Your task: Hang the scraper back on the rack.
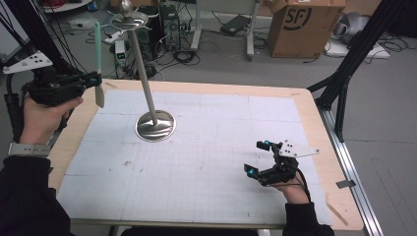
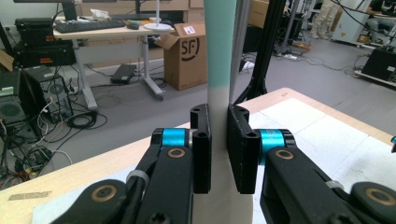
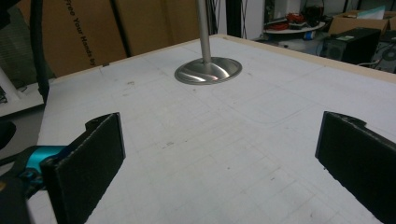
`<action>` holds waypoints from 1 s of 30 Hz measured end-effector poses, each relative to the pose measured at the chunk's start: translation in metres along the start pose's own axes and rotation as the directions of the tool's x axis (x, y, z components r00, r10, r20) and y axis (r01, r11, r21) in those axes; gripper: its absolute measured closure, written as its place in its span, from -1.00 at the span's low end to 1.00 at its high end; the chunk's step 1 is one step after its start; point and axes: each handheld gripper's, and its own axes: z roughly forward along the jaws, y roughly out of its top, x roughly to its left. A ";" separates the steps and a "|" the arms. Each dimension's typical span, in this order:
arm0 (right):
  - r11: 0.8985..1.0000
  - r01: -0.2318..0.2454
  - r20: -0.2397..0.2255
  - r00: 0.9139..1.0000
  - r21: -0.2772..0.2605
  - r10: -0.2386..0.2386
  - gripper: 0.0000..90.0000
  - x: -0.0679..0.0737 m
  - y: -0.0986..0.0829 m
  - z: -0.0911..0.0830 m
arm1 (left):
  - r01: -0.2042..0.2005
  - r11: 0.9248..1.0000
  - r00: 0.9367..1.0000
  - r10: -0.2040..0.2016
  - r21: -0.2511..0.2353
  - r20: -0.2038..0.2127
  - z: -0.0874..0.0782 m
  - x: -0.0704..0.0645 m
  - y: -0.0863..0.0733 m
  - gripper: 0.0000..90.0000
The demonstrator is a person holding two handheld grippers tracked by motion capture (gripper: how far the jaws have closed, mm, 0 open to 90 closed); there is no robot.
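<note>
A long, flat spatula-like tool (image 1: 98, 59), mint green along its upper handle and pale cream at the lower blade end, stands nearly upright, clamped near its lower part between the left gripper's (image 1: 93, 79) jaws above the table's (image 1: 305, 105) left edge.

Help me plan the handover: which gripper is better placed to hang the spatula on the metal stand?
Left gripper: it grips the spatula upright beside the stand. Right gripper is open, low, farther off.

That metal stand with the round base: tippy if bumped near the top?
Probably. The stand has a tall thin pole on a fairly small base, so a high push likely tips it. The polished base may also slide on the mat.
</note>
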 end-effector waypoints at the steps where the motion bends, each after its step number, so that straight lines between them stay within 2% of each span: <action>1: 1.000 0.000 0.000 1.000 0.000 0.000 -0.99 0.000 0.000 0.000 | -0.006 1.000 1.000 0.006 0.001 -0.008 0.000 -0.001 0.000 0.79; 9: 1.000 -0.002 0.001 1.000 -0.003 0.002 -0.99 0.000 0.000 -0.001 | -0.016 1.000 1.000 0.016 0.005 0.010 0.004 -0.005 -0.001 0.79; 16: 1.000 -0.002 0.002 1.000 -0.004 0.002 -0.99 0.000 0.000 -0.001 | -0.030 0.999 1.000 0.030 0.016 0.006 0.009 -0.008 -0.002 0.79; 30: 1.000 0.003 0.007 1.000 0.003 -0.003 -0.99 0.001 0.000 -0.001 | -0.002 1.000 1.000 0.002 -0.001 0.012 0.031 -0.012 -0.009 0.79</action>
